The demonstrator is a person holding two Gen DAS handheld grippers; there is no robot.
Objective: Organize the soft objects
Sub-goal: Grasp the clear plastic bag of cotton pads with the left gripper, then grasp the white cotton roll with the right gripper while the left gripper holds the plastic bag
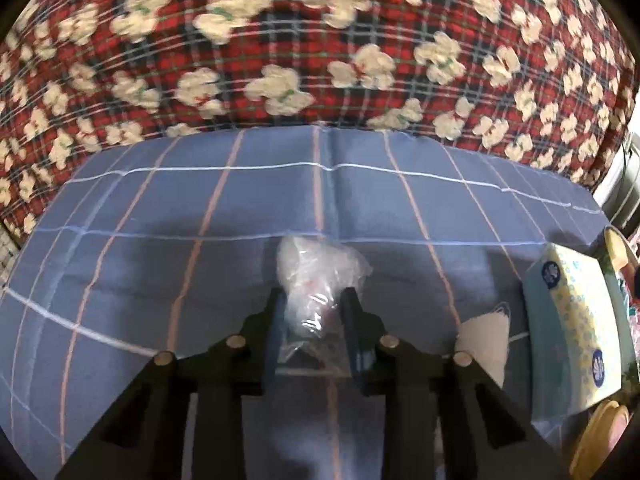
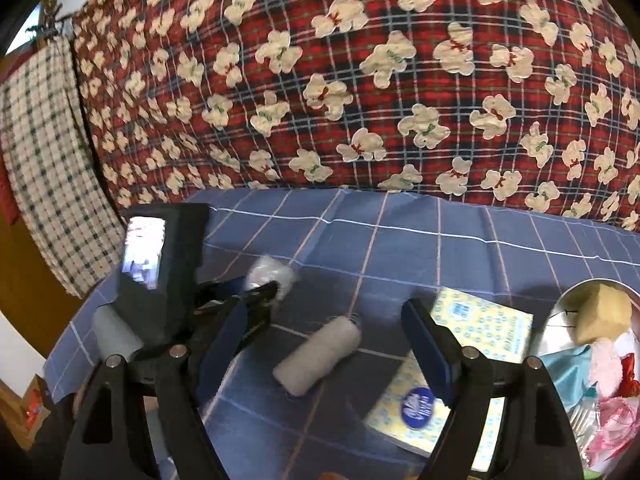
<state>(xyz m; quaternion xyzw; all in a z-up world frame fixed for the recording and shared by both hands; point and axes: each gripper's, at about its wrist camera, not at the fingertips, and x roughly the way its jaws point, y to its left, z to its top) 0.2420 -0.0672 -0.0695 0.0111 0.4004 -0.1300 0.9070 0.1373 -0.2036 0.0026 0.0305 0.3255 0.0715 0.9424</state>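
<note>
A crumpled clear plastic bag [image 1: 316, 280] lies on the blue checked tablecloth [image 1: 160, 248]. My left gripper [image 1: 314, 304] is shut on it, with the bag pinched between the two blue pads. The right wrist view shows that same gripper [image 2: 260, 292] at the left, the bag [image 2: 272, 272] bulging past its tips. My right gripper [image 2: 324, 312] is open, and a white cloth roll [image 2: 320, 354] lies on the table between its fingers without touching them. The roll [image 1: 484, 340] also shows to the right in the left wrist view.
A yellow-patterned tissue pack [image 2: 464, 360] lies right of the roll, under my right finger. At the far right, a metal bowl [image 2: 580, 286] holds a yellow sponge and pink and teal soft items. A red plaid bear-print blanket [image 2: 360, 80] rises behind the table.
</note>
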